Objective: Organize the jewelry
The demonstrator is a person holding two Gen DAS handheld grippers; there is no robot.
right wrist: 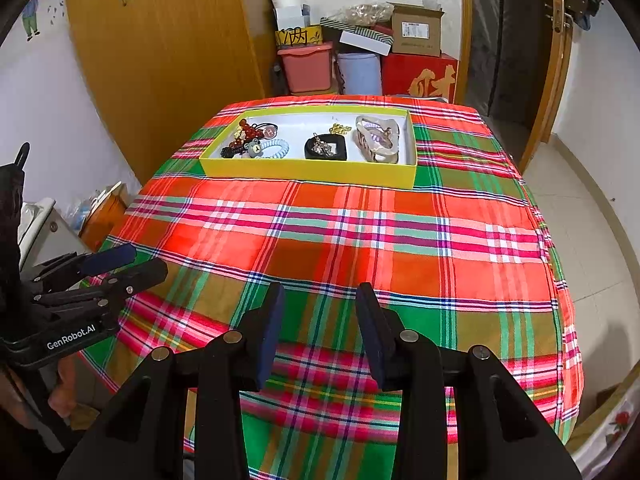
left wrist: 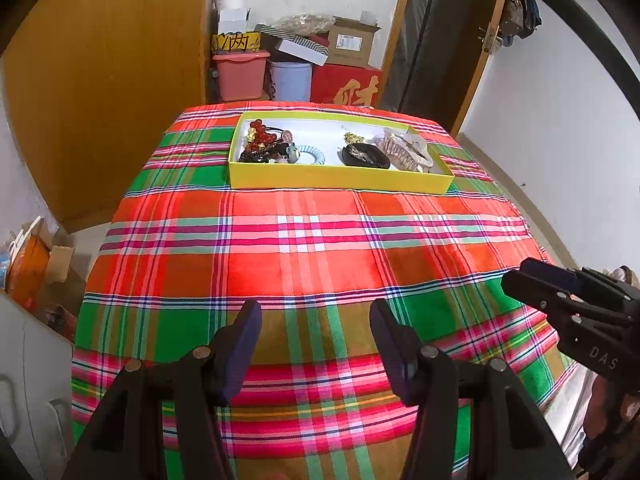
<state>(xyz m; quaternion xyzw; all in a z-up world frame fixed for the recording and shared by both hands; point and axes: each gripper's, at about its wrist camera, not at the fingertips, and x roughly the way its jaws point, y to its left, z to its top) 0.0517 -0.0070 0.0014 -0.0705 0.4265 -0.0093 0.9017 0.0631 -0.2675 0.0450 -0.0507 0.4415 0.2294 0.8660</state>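
Note:
A yellow tray [left wrist: 340, 179] [right wrist: 308, 173] sits at the far end of the plaid-covered table. At its left lie red beads [left wrist: 258, 127] [right wrist: 249, 130], a bear charm and a pale blue coil hair tie [left wrist: 313, 155] [right wrist: 279, 147]. In its middle is a black dish [left wrist: 365, 156] [right wrist: 325, 147] with a metal piece, and a gold chain behind it. At its right lie large hair claws [left wrist: 406, 146] [right wrist: 378, 138]. My left gripper [left wrist: 316, 316] and right gripper [right wrist: 320, 298] are open and empty, above the table's near end, far from the tray.
The plaid cloth [left wrist: 320, 248] covers the whole table. Boxes and bins [left wrist: 296, 60] are stacked against the far wall. A wooden wardrobe [left wrist: 108, 80] stands at left, a door [right wrist: 516, 48] at right. Clutter sits on the floor at left.

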